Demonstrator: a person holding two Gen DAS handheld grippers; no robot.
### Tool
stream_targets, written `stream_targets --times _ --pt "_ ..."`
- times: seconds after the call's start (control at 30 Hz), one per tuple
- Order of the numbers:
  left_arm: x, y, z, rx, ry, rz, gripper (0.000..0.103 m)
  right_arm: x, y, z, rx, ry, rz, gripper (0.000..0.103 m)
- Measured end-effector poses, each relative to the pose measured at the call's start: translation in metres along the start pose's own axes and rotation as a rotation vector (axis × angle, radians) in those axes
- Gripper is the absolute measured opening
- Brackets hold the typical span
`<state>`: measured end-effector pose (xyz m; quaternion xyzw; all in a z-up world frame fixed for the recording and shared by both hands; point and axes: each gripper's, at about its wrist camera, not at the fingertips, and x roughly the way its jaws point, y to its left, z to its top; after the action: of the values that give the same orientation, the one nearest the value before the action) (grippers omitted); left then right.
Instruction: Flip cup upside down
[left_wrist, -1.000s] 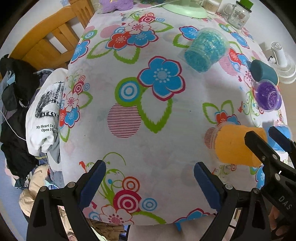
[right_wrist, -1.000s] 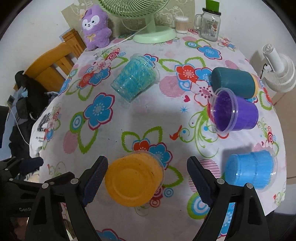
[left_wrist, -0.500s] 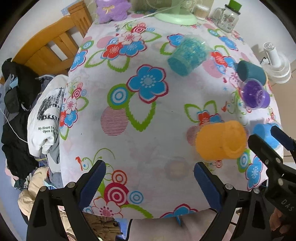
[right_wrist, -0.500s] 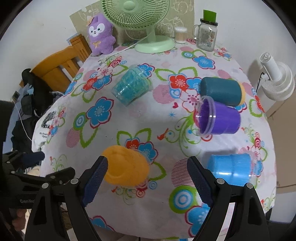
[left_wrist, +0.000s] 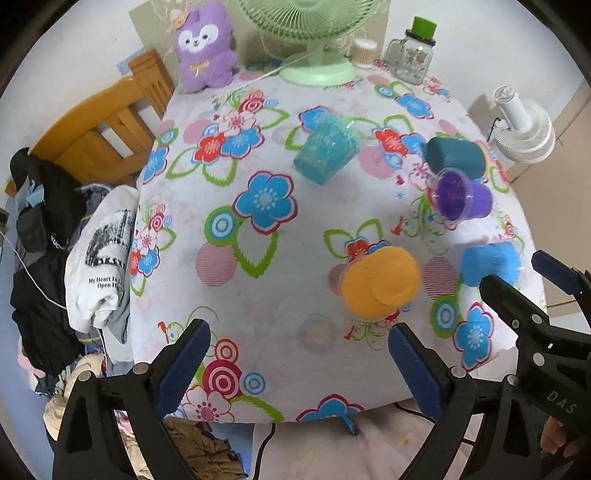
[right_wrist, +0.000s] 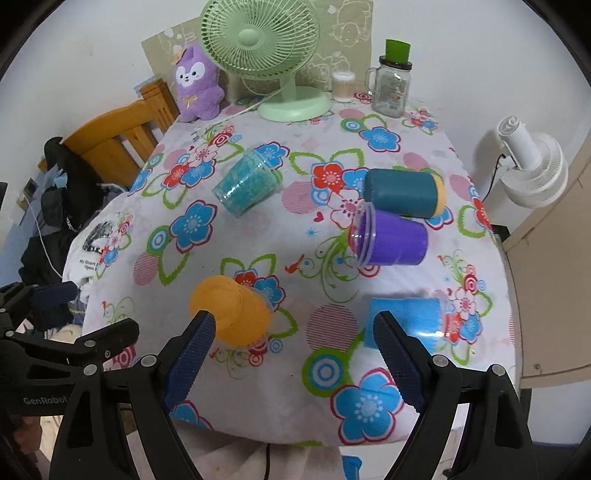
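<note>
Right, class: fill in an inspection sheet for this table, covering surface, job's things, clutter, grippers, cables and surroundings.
Surface: flowered tablecloth covers the table.
Job's things: orange cup base up, apparently on its rim; purple cup, dark teal cup and glitter cup on their sides; light blue cup, pose unclear.
Clutter: green fan, plush toy, glass jar at the far edge.
Grippers: left gripper and right gripper open, empty.
Cables: fan cord across the far cloth.
Surroundings: wooden chair, clothes pile, white fan.

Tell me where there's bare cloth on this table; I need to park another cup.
Free: the broad left-centre stretch of tablecloth, bordered by the glitter teal cup, the orange cup and the left edge. Crowded: the right side, where the dark teal cup, purple cup and blue cup cluster, and the back by the green fan.
</note>
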<state>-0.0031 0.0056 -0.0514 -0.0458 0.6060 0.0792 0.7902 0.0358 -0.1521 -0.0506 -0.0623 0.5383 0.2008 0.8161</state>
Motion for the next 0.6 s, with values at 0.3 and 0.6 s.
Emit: stream_targets --times 0.3,0.6 --pt "-0.045 -0.002 0.01 -0.009 -0.096 -0.032 0.099 -0.045 -0.002 0.017 0.012 -0.064 -0.039 0.089" --pt "-0.077 0.001 0.018 -0.023 -0.178 -0.025 0.1 -0.077 0.001 0.032 0.011 -0.141 -0.039 0.089"
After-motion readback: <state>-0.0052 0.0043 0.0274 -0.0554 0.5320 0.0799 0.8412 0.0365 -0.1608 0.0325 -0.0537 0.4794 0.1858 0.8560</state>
